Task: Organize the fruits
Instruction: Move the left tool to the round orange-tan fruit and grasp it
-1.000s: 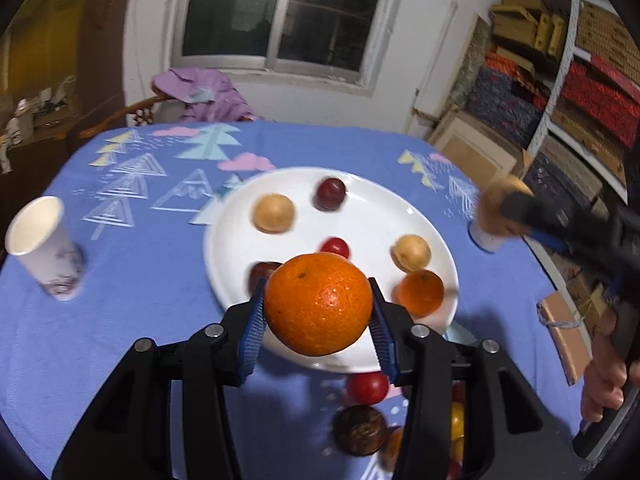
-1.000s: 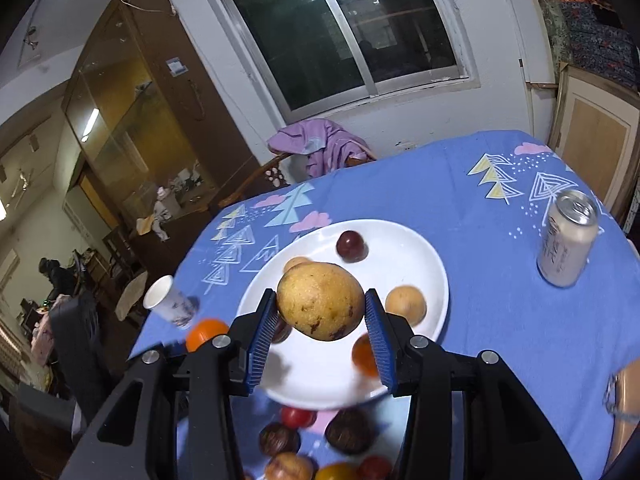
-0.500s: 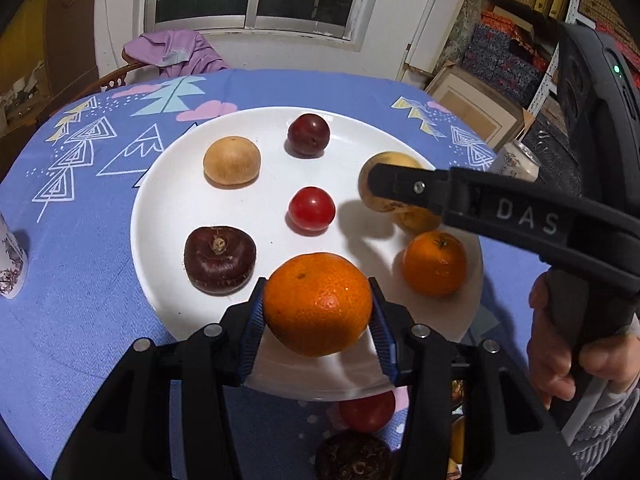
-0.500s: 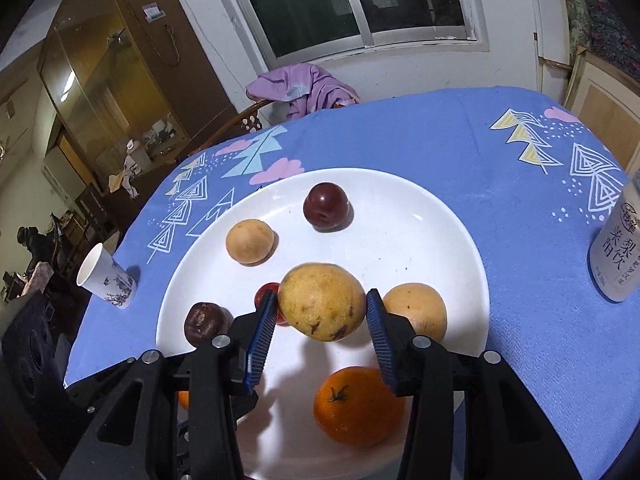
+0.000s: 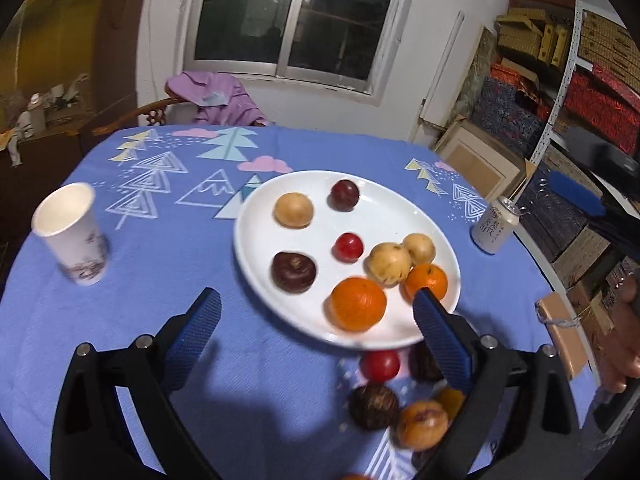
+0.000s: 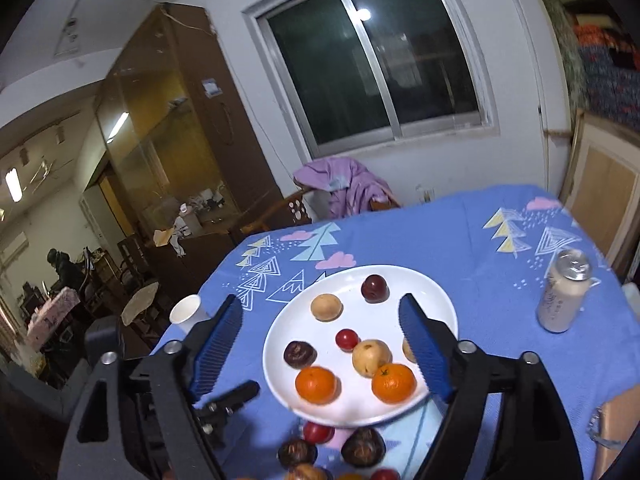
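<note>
A white plate (image 5: 384,216) (image 6: 416,284) on the blue tablecloth holds several fruits. A large orange (image 5: 357,303) (image 6: 316,385) lies at its near edge, beside a yellow pear (image 5: 389,263) (image 6: 371,357) and a smaller orange (image 5: 426,280) (image 6: 393,383). My left gripper (image 5: 316,332) is open and empty, raised above the plate's near edge. My right gripper (image 6: 322,346) is open and empty, high over the plate. Loose fruits (image 5: 380,364) (image 6: 318,432) lie on the cloth in front of the plate.
A paper cup (image 5: 72,232) (image 6: 187,313) stands left of the plate. A drink can (image 5: 494,226) (image 6: 562,296) stands to its right. A chair with purple cloth (image 5: 216,96) is behind the table. Boxes and shelves (image 5: 560,92) fill the right side.
Both grippers opened and drew back upward. The large orange left my left gripper and the pear left my right gripper; both now lie on the plate.
</note>
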`<state>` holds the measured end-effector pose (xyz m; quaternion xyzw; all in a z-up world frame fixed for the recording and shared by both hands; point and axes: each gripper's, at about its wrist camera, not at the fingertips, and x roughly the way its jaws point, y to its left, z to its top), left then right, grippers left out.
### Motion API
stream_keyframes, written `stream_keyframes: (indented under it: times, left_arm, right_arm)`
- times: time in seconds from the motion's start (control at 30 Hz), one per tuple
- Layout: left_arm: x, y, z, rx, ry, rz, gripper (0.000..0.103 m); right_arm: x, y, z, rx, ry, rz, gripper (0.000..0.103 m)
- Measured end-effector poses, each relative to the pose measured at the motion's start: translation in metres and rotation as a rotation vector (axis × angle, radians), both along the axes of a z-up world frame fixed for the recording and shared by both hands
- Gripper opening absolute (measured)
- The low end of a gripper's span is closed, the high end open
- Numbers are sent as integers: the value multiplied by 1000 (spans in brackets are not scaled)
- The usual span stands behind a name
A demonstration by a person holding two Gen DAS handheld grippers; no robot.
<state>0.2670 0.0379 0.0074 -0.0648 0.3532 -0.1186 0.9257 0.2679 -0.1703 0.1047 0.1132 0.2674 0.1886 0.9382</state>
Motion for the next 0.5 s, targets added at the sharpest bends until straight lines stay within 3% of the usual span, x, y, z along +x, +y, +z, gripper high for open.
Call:
stream_keyframes:
  times: [0.07, 0.23, 0.37, 0.5]
  left_arm:
    - [-22, 10, -7, 19, -6, 18, 95]
    - [-73, 13, -37, 75, 22, 14, 95]
    - [-94, 0, -50, 128, 32, -37, 95]
    - [-104, -21, -62, 221, 38, -98, 97]
  right_arm:
    - [-26, -5, -5, -7, -28, -4, 94]
    - [-72, -39, -50, -27, -25, -108, 94]
    - [-79, -67, -73, 9, 55, -165, 94]
    - [-77, -83, -77, 99, 97, -181, 94]
